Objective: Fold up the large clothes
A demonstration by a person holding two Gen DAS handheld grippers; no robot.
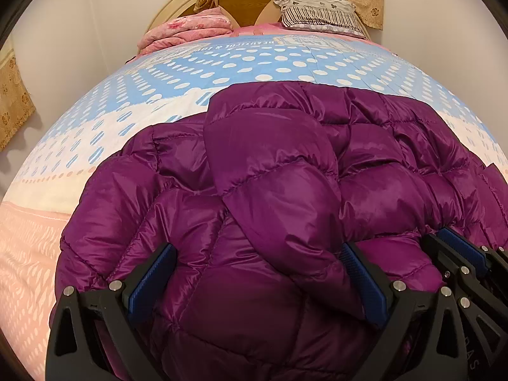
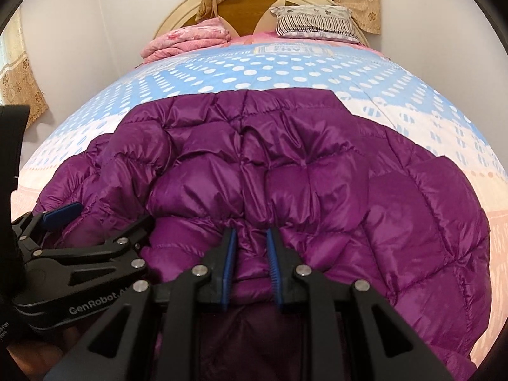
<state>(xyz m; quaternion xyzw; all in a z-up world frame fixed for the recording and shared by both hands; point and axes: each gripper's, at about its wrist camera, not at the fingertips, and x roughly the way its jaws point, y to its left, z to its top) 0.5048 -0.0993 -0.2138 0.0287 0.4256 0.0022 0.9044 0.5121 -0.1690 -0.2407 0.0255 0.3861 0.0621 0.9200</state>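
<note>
We see the glossy purple quilted down jacket [image 1: 285,171] spread across the near half of the bed's blue-and-white polka-dot quilt [image 1: 241,63]. Our left gripper [image 1: 257,273] has its blue-padded fingers spread wide over the jacket's near edge. Just right of it, our right gripper [image 2: 250,263] pinches a bunched fold of that edge.
</note>
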